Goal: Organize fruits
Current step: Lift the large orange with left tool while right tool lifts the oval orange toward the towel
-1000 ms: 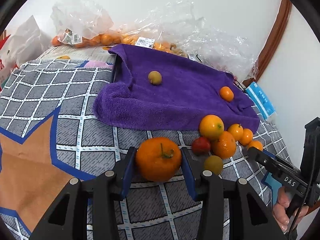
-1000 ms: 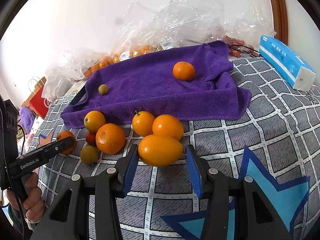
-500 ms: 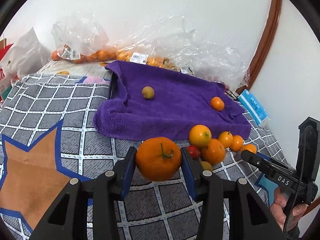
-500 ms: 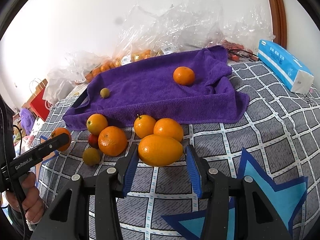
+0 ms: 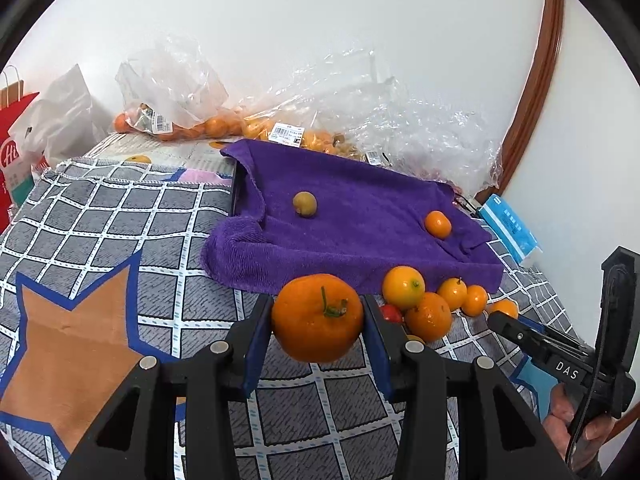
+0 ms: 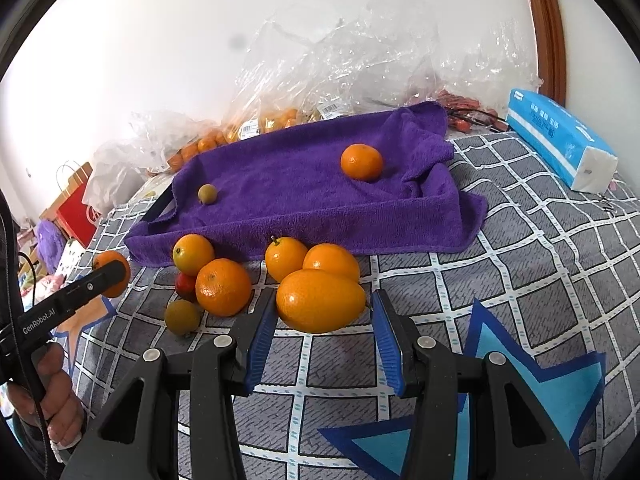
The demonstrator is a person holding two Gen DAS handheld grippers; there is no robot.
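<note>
The left gripper (image 5: 318, 334) pinches a mandarin (image 5: 318, 317), lifted for carrying to the towel (image 5: 360, 216). The right gripper (image 6: 322, 330) straddles an oval orange (image 6: 321, 300) by the towel's near edge; whether its pads are touching it, I cannot tell.

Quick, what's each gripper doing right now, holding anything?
Left gripper: closed on a stemmed mandarin, lifted off the blanket.
Right gripper: open, its pads flanking an oval orange fruit with gaps either side, not gripping.

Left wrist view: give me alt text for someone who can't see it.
The left gripper clamps a stemmed orange above a grey checked cloth. Beyond lies a purple towel carrying two small fruits, with more loose fruit at its near edge.
</note>
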